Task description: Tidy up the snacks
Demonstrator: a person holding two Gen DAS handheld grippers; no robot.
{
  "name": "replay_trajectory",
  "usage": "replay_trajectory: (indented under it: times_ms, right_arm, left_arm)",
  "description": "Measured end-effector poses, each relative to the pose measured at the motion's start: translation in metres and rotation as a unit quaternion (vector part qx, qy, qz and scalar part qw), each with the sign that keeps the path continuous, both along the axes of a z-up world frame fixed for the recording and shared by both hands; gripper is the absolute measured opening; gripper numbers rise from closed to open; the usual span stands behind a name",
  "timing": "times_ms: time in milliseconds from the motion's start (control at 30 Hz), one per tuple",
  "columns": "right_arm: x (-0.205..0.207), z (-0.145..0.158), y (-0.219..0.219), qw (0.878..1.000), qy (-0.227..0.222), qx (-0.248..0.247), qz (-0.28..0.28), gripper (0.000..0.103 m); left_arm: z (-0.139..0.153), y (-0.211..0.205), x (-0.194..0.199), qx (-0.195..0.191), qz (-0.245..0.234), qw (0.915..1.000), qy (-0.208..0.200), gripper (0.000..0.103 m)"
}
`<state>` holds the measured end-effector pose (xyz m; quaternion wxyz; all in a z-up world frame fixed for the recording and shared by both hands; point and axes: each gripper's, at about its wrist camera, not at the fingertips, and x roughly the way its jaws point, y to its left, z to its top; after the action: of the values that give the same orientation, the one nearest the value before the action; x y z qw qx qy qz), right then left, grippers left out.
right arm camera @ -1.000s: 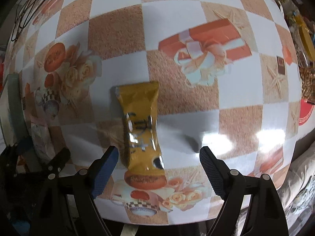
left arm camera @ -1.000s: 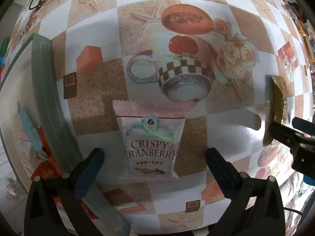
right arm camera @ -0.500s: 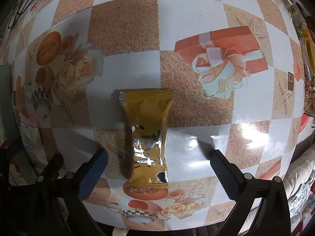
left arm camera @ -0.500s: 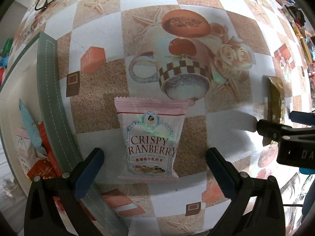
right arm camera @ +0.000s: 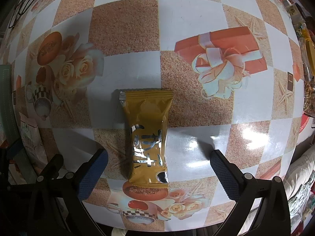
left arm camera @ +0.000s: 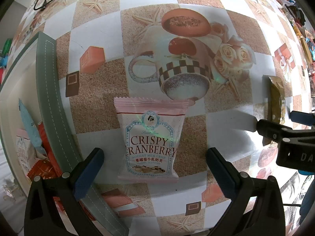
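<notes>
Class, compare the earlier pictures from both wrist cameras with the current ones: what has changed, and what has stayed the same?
The right hand-held gripper has just been opening its jaws wider around the gold packet, which lies between them untouched. Both packets loom larger in their views than before. The left hand-held gripper stays open astride the cranberry packet; both packets lie flat on the tablecloth, and the tray is unmoved.

Open table around both packets

Below the left gripper point(left arm camera: 154, 169), only the pink packet point(left arm camera: 150, 139) lay between its spread fingers; the tray point(left arm camera: 52, 102) rim crowded its left finger. The right gripper point(right arm camera: 158, 169) straddled the gold packet point(right arm camera: 147, 135), bare tablecloth point(right arm camera: 196, 106) ahead.
</notes>
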<state>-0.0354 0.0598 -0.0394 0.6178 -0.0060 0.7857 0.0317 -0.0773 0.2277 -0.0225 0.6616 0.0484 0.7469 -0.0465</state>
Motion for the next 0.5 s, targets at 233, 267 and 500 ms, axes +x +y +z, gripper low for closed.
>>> replay_trajectory:
  times_ms: [233, 267, 500]
  right_arm:
    - [0.0000, 0.0028, 0.0004, 1.000, -0.004, 0.000, 0.001, 0.103]
    - [0.0000, 0.0030, 0.0005, 1.000, -0.004, 0.000, 0.001, 0.103]
    - [-0.0015, 0.0051, 0.0000, 1.000, -0.013, 0.001, 0.001, 0.103]
  left_arm:
    - [-0.0016, -0.0007, 0.0009, 0.000, -0.003, 1.0000, 0.004, 0.103]
    - [-0.0016, -0.0009, 0.0009, 0.000, -0.005, 1.0000, 0.005, 0.103]
    - [-0.0030, -0.0022, 0.0004, -0.001, -0.015, 0.9999, 0.007, 0.103]
